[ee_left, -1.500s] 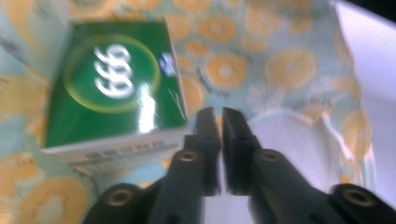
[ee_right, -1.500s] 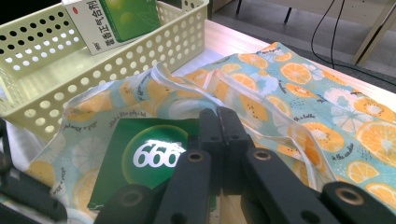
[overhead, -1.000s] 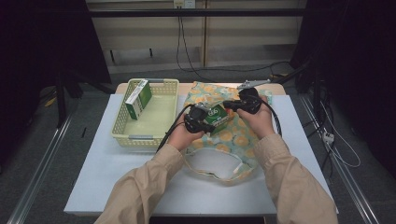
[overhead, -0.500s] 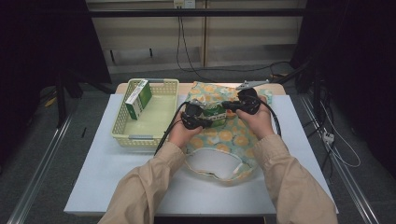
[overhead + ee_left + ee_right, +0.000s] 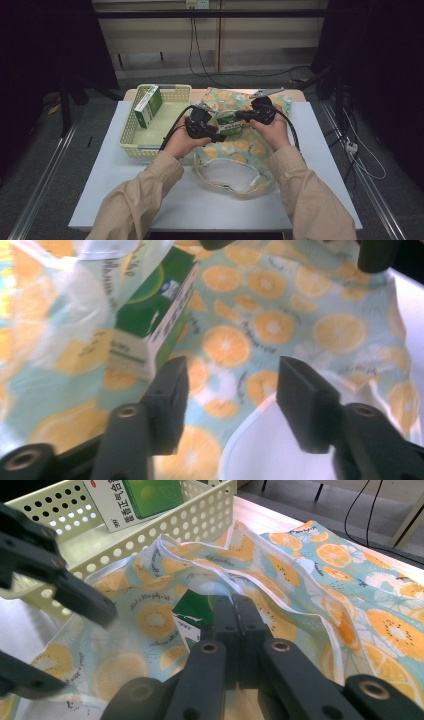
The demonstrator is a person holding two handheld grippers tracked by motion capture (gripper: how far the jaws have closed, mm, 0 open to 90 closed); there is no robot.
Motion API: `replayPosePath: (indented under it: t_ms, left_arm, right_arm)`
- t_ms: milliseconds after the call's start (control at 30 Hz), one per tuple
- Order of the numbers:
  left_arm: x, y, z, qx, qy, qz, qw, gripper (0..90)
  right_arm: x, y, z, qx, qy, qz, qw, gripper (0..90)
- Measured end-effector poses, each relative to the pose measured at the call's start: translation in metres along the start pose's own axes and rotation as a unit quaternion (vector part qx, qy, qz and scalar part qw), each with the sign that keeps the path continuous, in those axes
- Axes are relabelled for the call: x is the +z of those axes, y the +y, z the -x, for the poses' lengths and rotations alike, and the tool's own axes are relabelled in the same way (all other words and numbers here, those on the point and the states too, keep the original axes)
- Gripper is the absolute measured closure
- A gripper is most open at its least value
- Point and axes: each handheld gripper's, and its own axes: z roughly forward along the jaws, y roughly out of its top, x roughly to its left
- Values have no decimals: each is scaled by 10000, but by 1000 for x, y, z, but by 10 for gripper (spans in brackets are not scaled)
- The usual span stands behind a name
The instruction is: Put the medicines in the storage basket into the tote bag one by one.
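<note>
While the table (image 5: 150, 190) carries everything, its largest load is the orange-print bag (image 5: 245, 150), which lies across the middle with its white-lined mouth turned toward the person. Left of the bag stands the yellow basket (image 5: 131, 142), just beside it, with one green-and-white box leaning upright against its far left wall (image 5: 148, 105). A second green box (image 5: 229, 124) is held up above the bag, between the two grippers; in the left gripper view it shows half wrapped in the bag's cloth (image 5: 155, 305), and in the right gripper view it sits right at the jaw tips (image 5: 192, 612).

The right gripper (image 5: 239, 116) has its jaws pressed together, pinching the bag's white-trimmed edge against the box; whether the pads also nip the box itself I cannot tell. The left gripper (image 5: 220, 138) has just been opening: its jaws stand spread, with nothing between them but the bag's cloth lying below, and the box is up and to the left of its left jaw, apart from it.
</note>
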Motion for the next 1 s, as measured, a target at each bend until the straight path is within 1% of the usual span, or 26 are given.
replayPosePath:
  t_ms: [133,167,300,367,400,433,467,500,567,600,633,700,733,800,867,900,933,1000]
  left_arm:
    - [-12,0,-3,-73,57,-28,10000,343]
    - [-15,0,-4,-42,59,-47,10000,319]
    - [-24,-3,-14,-243,192,-63,9995,229]
    - [-29,-4,-19,-276,297,-8,9992,205]
    - [-32,-4,-22,-309,323,-5,9990,196]
    - [-35,-4,-24,-329,491,-15,9983,193]
    - [-38,-4,-29,-328,452,-48,9984,185]
    - [-41,-4,-33,-253,519,-128,9983,171]
    - [-44,-4,-38,-330,618,-131,9975,161]
    - [-46,-4,-41,-325,666,-172,9971,160]
    - [-48,-4,-44,-273,721,-179,9969,154]
    - [-51,-4,-51,-287,769,-257,9963,150]
    - [-53,-4,-55,-300,791,-253,9961,138]
    - [-56,-4,-61,-419,853,-131,9954,125]
    - [-60,-4,-67,-370,850,-110,9956,116]
    - [-62,-3,-68,-395,970,-94,9945,115]
    - [-64,-3,-71,-387,882,-90,9953,105]
    - [-67,-3,-75,-453,891,-46,9950,97]
  right_arm:
    - [0,-1,1,19,-19,-42,10000,900]
    - [0,-1,2,19,-31,-46,10000,900]
    - [-3,0,3,32,-34,-19,10000,900]
    - [-3,-1,3,30,-26,-28,10000,900]
    - [-4,-1,3,45,-20,-18,10000,900]
    - [-3,-2,3,60,-16,-4,10000,900]
    - [-3,-3,3,60,-22,-18,10000,900]
    - [-3,-3,3,55,-17,-23,10000,900]
    - [-3,-2,2,48,-12,-12,10000,900]
    - [-3,-2,2,39,-11,-5,10000,900]
    - [-4,-2,2,32,-14,-8,10000,900]
    - [-4,-2,3,36,-17,-6,10000,900]
    - [-3,-3,3,29,-20,-20,10000,900]
    - [-3,-3,2,15,-2,-23,10000,900]
    - [-2,-2,2,12,5,-15,10000,900]
    - [-2,-2,2,9,12,-2,10000,900]
    - [-2,-2,2,11,11,1,10000,900]
    - [-1,-3,2,28,17,-9,10000,900]
